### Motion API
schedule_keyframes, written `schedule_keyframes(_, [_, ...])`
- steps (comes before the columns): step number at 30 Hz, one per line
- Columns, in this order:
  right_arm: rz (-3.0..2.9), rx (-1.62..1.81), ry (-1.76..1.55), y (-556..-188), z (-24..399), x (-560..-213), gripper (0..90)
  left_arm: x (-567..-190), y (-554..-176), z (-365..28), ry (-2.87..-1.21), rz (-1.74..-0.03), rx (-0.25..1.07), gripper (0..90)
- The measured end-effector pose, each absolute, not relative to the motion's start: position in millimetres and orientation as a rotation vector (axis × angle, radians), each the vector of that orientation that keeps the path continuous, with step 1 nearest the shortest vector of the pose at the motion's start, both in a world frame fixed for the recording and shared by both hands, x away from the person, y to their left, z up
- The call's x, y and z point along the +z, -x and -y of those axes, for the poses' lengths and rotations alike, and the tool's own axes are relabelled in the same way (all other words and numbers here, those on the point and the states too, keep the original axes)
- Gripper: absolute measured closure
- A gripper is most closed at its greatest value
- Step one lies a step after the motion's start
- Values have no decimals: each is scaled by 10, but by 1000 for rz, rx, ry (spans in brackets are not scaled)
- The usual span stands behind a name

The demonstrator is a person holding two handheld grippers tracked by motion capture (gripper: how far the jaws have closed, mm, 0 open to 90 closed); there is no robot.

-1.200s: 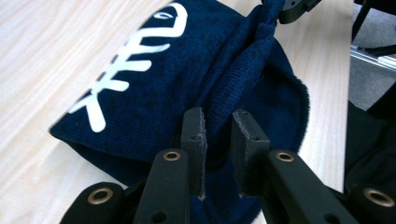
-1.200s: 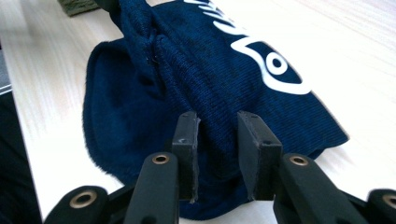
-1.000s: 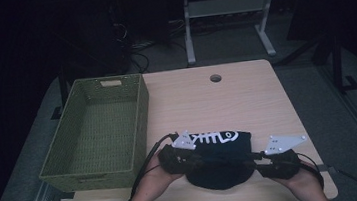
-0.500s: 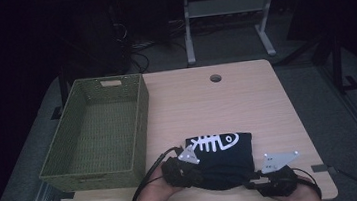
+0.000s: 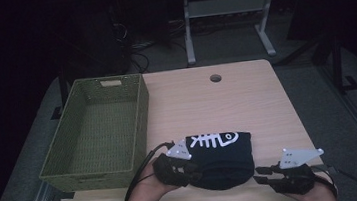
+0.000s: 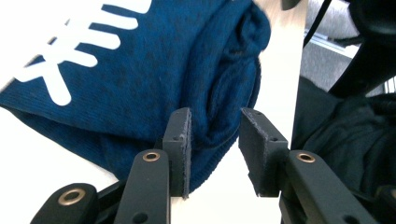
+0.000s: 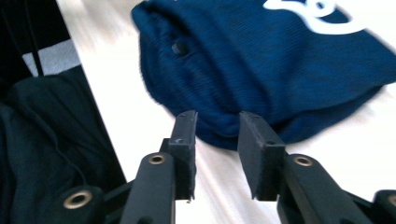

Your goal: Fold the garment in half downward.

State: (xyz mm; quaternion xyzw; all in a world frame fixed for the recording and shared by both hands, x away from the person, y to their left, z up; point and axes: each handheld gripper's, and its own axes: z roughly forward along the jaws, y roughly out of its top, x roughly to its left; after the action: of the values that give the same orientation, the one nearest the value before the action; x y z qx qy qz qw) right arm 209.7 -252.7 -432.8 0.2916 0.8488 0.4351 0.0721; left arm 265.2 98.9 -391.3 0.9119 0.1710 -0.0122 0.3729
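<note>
The folded navy garment (image 5: 222,156) is lying just right of the green basket (image 5: 94,134). The left gripper (image 6: 214,140) — jaws just opening — is straddling its edge; the right gripper (image 7: 215,140), parted, is hovering empty beside it.

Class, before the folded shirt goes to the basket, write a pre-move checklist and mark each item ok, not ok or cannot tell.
1. Shirt folded into a compact bundle: ok.
2. Left gripper gripping the shirt: not ok; its jaws have just been opening, and a fold sits between them with a gap at one pad.
3. Right gripper gripping the shirt: not ok; its jaws have been closing a little but stand apart, just short of the hem.
4. Basket empty inside: ok.
5. Table between shirt and basket free of other things: ok.
6. Shirt fully on the table: ok.
</note>
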Motion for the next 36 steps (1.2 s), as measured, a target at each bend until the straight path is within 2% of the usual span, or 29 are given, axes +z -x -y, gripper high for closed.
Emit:
schedule_keyframes(10, [-2534,1310,-892,-2448,2533,-4308,890,-3904,-3025,-907,-2311,-569,-11,894])
schedule_keyframes(18, [-2623,1266,-852,-2535,2371,-4430,897,-4048,-3286,-688,-2311,-632,11,894])
schedule_keyframes(28, [-2701,1183,-791,-2425,2056,-4601,900,-4420,-3456,-436,-2445,-627,59,900])
schedule_keyframes(36, [-2699,1172,-687,-2288,1828,-4622,900,-4466,-3561,-355,-2411,-628,59,900])
